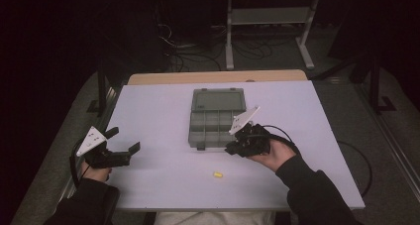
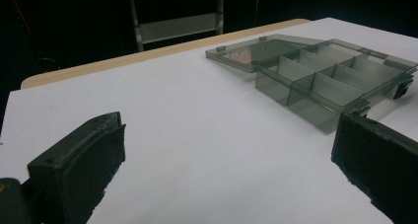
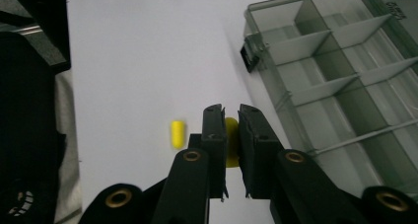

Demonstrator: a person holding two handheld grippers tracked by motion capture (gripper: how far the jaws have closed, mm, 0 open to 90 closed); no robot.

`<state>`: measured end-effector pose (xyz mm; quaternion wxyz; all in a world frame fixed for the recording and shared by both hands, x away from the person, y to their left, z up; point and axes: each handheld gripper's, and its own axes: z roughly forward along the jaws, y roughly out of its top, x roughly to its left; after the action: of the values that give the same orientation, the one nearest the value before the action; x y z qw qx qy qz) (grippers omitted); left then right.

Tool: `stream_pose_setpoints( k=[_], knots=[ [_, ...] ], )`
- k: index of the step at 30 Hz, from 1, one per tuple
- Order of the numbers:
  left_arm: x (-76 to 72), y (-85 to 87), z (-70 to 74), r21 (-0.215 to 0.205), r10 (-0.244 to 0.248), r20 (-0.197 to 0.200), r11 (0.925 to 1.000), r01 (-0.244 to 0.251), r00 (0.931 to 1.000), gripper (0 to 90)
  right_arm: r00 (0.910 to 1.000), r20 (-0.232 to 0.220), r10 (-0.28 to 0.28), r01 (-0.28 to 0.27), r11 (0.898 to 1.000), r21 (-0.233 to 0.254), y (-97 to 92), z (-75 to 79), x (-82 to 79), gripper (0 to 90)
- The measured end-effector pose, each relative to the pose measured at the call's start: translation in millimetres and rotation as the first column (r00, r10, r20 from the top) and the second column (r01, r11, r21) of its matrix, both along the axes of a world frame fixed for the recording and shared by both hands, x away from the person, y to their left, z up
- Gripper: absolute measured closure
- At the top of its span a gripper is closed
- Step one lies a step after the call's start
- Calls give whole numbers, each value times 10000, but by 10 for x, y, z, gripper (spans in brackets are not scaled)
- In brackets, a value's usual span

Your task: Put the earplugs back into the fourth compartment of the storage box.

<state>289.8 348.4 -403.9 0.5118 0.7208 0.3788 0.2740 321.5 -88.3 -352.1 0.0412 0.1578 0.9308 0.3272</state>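
Right gripper (image 3: 230,115) fingers pinch a yellow piece (image 3: 231,140); left gripper (image 2: 222,169) wide; no legible writing.

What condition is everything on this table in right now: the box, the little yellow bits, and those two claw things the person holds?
Compartment box: open, lid laid flat behind it, compartments look empty.
Left claw: jaws wide apart, holding nothing, at the table's left edge.
Right claw: shut on a yellow piece, beside the box's near corner.
Second yellow piece: lying loose on the table, untouched.
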Motion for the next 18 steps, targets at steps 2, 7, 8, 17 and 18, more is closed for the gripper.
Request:
stream_pose_setpoints(
  k=[2, 7, 8, 17, 18],
  knots=[
    [2, 0, -1, -1, -2, -9, 10000, 2, 10000, 0, 9999, -13, -141, 141, 9998, -150, -12, 10, 59, 805],
    [3, 0, -2, -25, 0, -18, 10000, 0, 10000, 0, 9995, -26, -329, 329, 9992, -249, -41, 70, 213, 805],
    [3, -1, -3, -38, 7, -22, 10000, -7, 10000, 0, 9993, -18, -374, 374, 9990, -256, -41, 81, 235, 805],
    [4, 0, -4, -56, -11, -32, 10000, 10, 10000, 0, 9960, -43, -892, 890, 9957, -246, -108, 199, 524, 805],
    [5, 0, -4, -57, -13, -32, 10000, 12, 10000, 0, 9955, -48, -945, 944, 9952, -260, -113, 205, 552, 805]
  ],
)
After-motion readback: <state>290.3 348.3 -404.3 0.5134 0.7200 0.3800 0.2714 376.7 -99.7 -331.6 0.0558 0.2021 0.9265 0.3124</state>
